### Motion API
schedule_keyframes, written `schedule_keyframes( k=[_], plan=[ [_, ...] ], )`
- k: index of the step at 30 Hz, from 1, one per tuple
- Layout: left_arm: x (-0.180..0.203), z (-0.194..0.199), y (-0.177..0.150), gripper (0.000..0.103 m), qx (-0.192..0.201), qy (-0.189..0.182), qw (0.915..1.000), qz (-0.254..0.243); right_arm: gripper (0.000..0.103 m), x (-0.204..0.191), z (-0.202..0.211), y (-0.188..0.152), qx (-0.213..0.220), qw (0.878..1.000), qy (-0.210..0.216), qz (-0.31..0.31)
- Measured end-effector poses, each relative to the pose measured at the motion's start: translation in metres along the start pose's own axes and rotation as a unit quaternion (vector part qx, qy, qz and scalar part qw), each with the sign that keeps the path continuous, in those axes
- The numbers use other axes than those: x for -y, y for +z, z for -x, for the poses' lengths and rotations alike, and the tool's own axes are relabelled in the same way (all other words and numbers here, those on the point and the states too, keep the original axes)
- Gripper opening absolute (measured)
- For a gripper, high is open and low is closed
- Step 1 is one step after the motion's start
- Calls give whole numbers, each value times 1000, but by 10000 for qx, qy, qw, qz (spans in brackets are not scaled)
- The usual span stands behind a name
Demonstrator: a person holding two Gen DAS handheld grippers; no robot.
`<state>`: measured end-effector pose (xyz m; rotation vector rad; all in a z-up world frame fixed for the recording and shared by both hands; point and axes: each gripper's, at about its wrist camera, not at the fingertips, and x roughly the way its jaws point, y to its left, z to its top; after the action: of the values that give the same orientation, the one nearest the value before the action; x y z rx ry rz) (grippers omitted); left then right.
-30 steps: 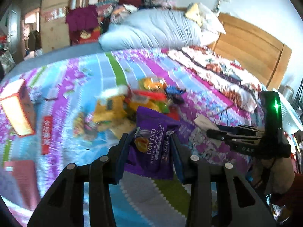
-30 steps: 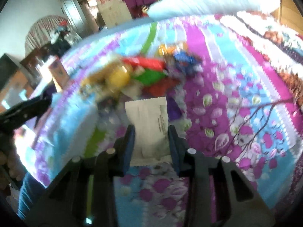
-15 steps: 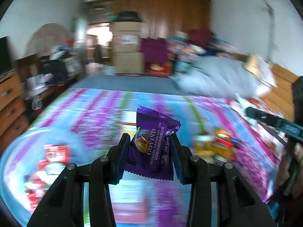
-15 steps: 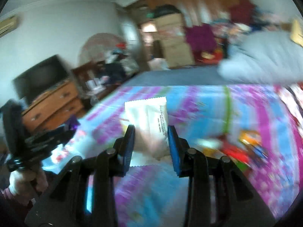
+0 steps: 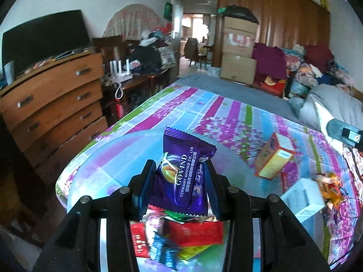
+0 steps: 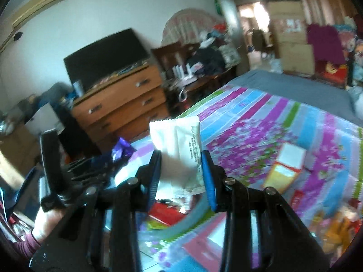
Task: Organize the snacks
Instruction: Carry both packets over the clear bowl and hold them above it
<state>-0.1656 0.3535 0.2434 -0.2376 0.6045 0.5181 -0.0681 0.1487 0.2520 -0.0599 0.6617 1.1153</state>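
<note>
My left gripper (image 5: pixel 180 167) is shut on a purple Govind snack packet (image 5: pixel 183 181), held upright above a translucent container with red (image 5: pixel 195 231) and other coloured packets in it. My right gripper (image 6: pixel 181 158) is shut on a white snack packet (image 6: pixel 179 145), over the container's curved rim (image 6: pixel 195 215). In the right wrist view the left gripper (image 6: pixel 90 165) shows at the left with the purple packet (image 6: pixel 121 150) and a person's hand (image 6: pixel 45 219) under it. Loose snacks (image 5: pixel 329 188) lie at the bed's right side.
An orange box (image 5: pixel 274 158) and a white box (image 5: pixel 301 199) lie on the patterned bedspread (image 5: pixel 226 117). A wooden dresser (image 5: pixel 52 97) with a dark screen on top stands left of the bed. Cardboard boxes (image 5: pixel 238 52) and piled bedding are at the back.
Both grippers have swung left, away from the snack pile, each still carrying its packet. They now hang over the container of packets near the bed's corner, facing the dresser.
</note>
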Motion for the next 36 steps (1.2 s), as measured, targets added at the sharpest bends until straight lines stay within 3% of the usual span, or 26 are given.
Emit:
schedule_keyframes(
  k=[12,36],
  plan=[
    [-41,-9,-8,44,-91,-30,9996,283,36,-35,-48,0,-404,9990,74,179],
    [-53,-5,-9,44,-108,-116,9990,411,36,-53,-61,-1,-452,9986,114,253]
  ],
)
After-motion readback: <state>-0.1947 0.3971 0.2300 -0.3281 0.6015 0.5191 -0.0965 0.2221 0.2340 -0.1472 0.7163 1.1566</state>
